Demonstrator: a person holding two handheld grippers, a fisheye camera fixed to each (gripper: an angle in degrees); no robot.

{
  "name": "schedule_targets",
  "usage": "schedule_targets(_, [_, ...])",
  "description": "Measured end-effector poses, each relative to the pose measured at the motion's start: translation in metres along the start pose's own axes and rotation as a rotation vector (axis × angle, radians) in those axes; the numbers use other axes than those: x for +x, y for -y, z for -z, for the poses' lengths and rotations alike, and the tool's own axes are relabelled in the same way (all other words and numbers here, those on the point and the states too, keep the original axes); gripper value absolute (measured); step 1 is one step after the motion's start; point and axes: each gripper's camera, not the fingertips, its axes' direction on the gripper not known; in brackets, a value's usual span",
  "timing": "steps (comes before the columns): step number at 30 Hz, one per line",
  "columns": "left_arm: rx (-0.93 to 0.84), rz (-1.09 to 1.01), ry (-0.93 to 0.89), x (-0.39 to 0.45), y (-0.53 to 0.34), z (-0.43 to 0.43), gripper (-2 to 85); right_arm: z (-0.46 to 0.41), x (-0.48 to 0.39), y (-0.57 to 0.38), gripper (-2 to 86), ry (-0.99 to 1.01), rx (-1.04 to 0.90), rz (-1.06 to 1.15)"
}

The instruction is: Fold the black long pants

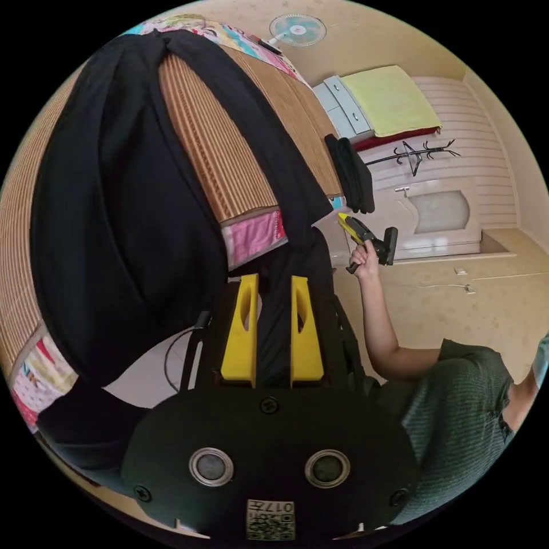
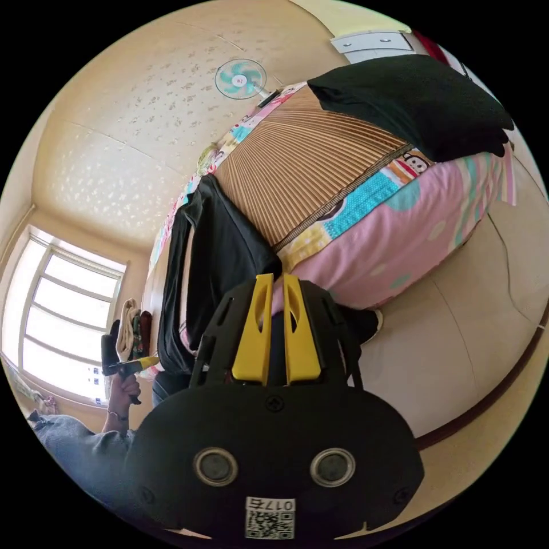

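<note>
The bed (image 1: 240, 166), topped with a woven mat (image 2: 309, 166), carries the black pants (image 1: 120, 229), which lie spread across the mat with legs apart and their ends hanging over the bed's edge. This looks like the opening step: taking hold of the leg ends before the first fold. The left gripper (image 1: 273, 286) has dark cloth between its jaws, which stand close together and seem to pinch one leg end. The right gripper (image 2: 275, 283) has its jaws nearly together at the other leg's hanging end; whether they grip it I cannot tell. Next, both ends need lifting together.
</note>
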Motion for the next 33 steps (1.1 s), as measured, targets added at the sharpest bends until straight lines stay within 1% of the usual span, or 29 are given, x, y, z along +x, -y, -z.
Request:
schedule_targets(3, [-0.085, -0.021, -0.029, 0.012, 0.052, -0.051, 10.0, -0.008, -0.001, 0.018, 11.8, 0.099, -0.033, 0.025])
schedule_targets(5, [-0.156, -0.012, -0.014, 0.02, 0.08, -0.089, 10.1, -0.016, -0.003, 0.028, 12.2, 0.074, -0.078, 0.039])
schedule_targets(7, [-0.161, -0.01, 0.068, 0.025, 0.091, -0.109, 10.7, -0.026, -0.004, 0.037, 11.0, 0.027, -0.13, 0.041])
schedule_targets(8, [-0.156, 0.002, 0.126, 0.025, 0.096, -0.121, 11.3, -0.03, -0.004, 0.04, 8.9, 0.018, -0.156, 0.042])
schedule_targets(9, [-0.154, 0.009, 0.14, 0.023, 0.098, -0.127, 11.8, -0.032, -0.005, 0.04, 7.1, 0.004, -0.159, 0.033])
schedule_targets(10, [-0.147, 0.025, 0.139, 0.019, 0.1, -0.137, 12.3, -0.031, -0.005, 0.039, 6.2, 0.004, -0.152, 0.03])
schedule_targets(13, [-0.104, 0.093, 0.111, 0.006, 0.101, -0.144, 12.4, -0.017, 0.004, 0.029, 4.3, 0.094, -0.069, -0.035])
schedule_targets(16, [-0.086, 0.098, 0.105, 0.001, 0.096, -0.148, 11.1, -0.006, 0.014, 0.022, 3.6, 0.171, -0.007, -0.079])
schedule_targets(17, [-0.083, 0.085, 0.106, 0.0, 0.094, -0.149, 8.9, -0.001, 0.016, 0.021, 3.5, 0.227, 0.009, -0.076])
schedule_targets(18, [-0.076, 0.075, 0.103, 0.0, 0.092, -0.149, 7.2, 0.009, 0.017, 0.021, 3.4, 0.341, 0.043, -0.064])
schedule_targets(19, [-0.023, -0.005, 0.015, 0.003, 0.087, -0.146, 3.8, 0.014, 0.019, 0.021, 3.4, 0.417, 0.063, -0.064])
schedule_targets(20, [0.044, -0.089, -0.109, 0.007, 0.079, -0.141, 0.4, 0.022, 0.026, 0.021, 3.3, 0.589, 0.102, -0.069])
schedule_targets(21, [0.065, -0.126, -0.159, 0.01, 0.074, -0.139, 0.1, 0.026, 0.036, 0.021, 3.2, 0.752, 0.136, -0.086])
schedule_targets(22, [0.077, -0.192, -0.216, 0.015, 0.065, -0.137, -0.4, 0.027, 0.042, 0.02, 3.2, 0.816, 0.151, -0.105])
schedule_targets(23, [0.083, -0.261, -0.227, 0.022, 0.054, -0.135, -0.7, 0.027, 0.055, 0.018, 3.2, 0.876, 0.176, -0.153])
schedule_targets(25, [0.073, -0.343, -0.202, 0.029, 0.036, -0.133, -0.8, 0.032, 0.067, 0.017, 3.2, 0.793, 0.159, -0.181])
schedule_targets(27, [0.034, -0.342, -0.163, 0.025, 0.023, -0.134, -0.9, 0.036, 0.068, 0.018, 3.3, 0.49, 0.03, -0.168])
schedule_targets(28, [0.015, -0.308, -0.148, 0.017, 0.017, -0.135, -0.8, 0.037, 0.066, 0.018, 3.3, 0.407, 0.001, -0.155])
schedule_targets(29, [0.009, -0.254, -0.139, 0.006, 0.012, -0.134, -0.7, 0.037, 0.062, 0.018, 3.3, 0.265, -0.032, -0.13])
schedule_targets(30, [0.011, -0.225, -0.137, 0.001, 0.01, -0.132, -0.6, 0.037, 0.057, 0.018, 3.4, 0.18, -0.052, -0.103])
schedule_targets(33, [0.076, -0.144, -0.06, -0.02, -0.001, -0.11, 0.6, 0.047, 0.039, 0.02, 3.4, 0.1, -0.027, -0.022])
